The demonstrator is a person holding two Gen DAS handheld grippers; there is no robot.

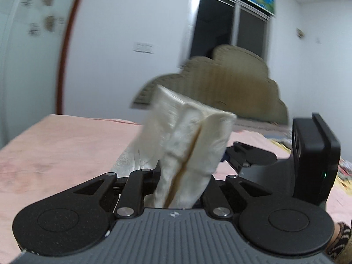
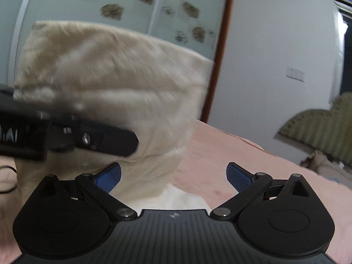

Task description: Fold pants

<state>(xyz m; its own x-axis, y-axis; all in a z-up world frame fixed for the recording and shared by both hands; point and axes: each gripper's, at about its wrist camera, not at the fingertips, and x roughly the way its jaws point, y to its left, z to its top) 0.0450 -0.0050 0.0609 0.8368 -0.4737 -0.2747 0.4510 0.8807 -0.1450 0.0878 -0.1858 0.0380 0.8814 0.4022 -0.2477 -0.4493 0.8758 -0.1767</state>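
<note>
— Cream fleece, bunched thick: that is what the left gripper (image 1: 182, 171) is clenched on, one pair of pants (image 1: 187, 145) standing up between its two fingers, lifted above the bed (image 1: 66, 145).

— And the right gripper (image 2: 173, 176)?

— Released. Its two blue pads (image 2: 238, 177) stand wide apart with nothing between them; the pants (image 2: 110, 77) hang just beyond its left pad, raised over the pink sheet.

— How many tongs in the right wrist view?

— Two: its own, and the left one reaching in from the left, touching the cloth.

— Farther out?

— One olive scalloped headboard (image 1: 220, 83) at the far end, one dark window (image 1: 228, 26) behind it, one flower-patterned wardrobe (image 2: 110, 6) to the left.
</note>
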